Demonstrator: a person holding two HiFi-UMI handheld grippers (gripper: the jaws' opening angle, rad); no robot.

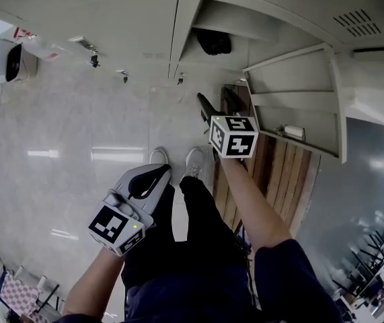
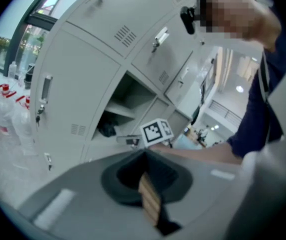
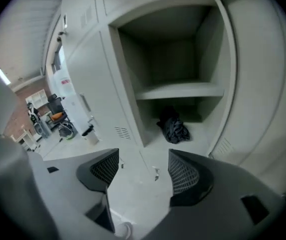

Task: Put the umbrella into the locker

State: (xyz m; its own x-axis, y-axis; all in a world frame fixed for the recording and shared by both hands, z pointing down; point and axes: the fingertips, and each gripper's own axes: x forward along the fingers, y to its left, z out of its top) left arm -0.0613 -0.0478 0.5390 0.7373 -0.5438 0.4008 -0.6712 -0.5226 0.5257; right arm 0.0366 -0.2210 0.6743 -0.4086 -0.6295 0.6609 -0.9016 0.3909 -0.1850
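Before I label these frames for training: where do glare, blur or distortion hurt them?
Head view: bright streaks glare on the floor. Left gripper view: fisheye bows the lockers, edges soft. Right gripper view: umbrella sits in shadow under the shelf.

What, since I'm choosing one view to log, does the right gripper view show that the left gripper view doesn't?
Only the right gripper view: the right gripper, jaws apart and empty. Only the left gripper view: the left gripper, jaws together, plus the right gripper's marker cube and the person's forearm. Both: the open locker with the dark umbrella on its floor.
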